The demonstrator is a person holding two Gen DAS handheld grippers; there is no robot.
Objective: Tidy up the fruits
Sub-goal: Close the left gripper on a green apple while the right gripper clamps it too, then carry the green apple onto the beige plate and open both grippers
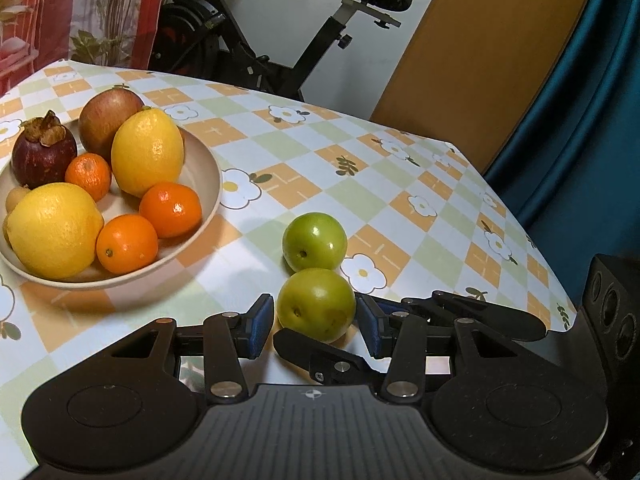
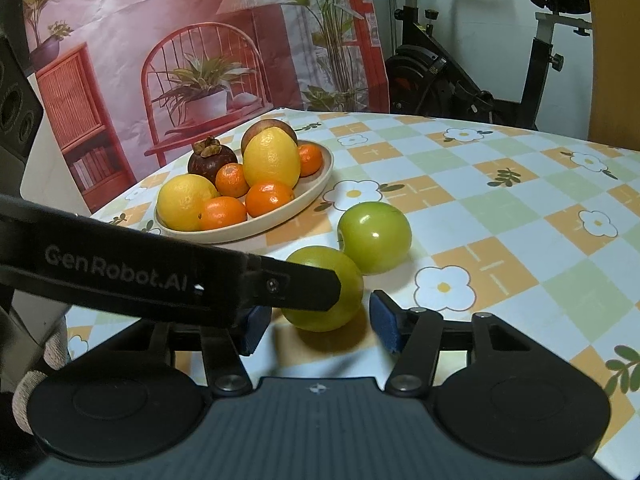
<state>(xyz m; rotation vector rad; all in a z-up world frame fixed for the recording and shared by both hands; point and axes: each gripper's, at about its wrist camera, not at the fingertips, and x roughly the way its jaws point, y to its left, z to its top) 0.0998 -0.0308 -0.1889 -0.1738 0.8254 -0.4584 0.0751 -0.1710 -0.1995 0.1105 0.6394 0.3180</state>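
Two green round fruits lie on the checked tablecloth. The near green fruit (image 1: 316, 304) (image 2: 324, 292) sits between the blue pads of my left gripper (image 1: 316, 328), which stand close on either side with slim gaps, so it is open. My right gripper (image 2: 320, 330) also straddles this fruit, open, with wider gaps. One left finger (image 2: 160, 276) crosses the right wrist view and its tip overlaps the fruit. A right finger (image 1: 316, 354) lies under the fruit in the left wrist view. The far green fruit (image 1: 314, 240) (image 2: 374, 236) rests just beyond. The beige bowl (image 1: 208, 184) (image 2: 320, 184) holds lemons, small oranges, a mangosteen and an apple.
The table edge (image 1: 520, 216) runs along the right, with a teal curtain (image 1: 580, 120) past it. An exercise bike (image 1: 256, 40) (image 2: 480, 60) stands behind the table. A printed backdrop (image 2: 160, 60) hangs at the back left.
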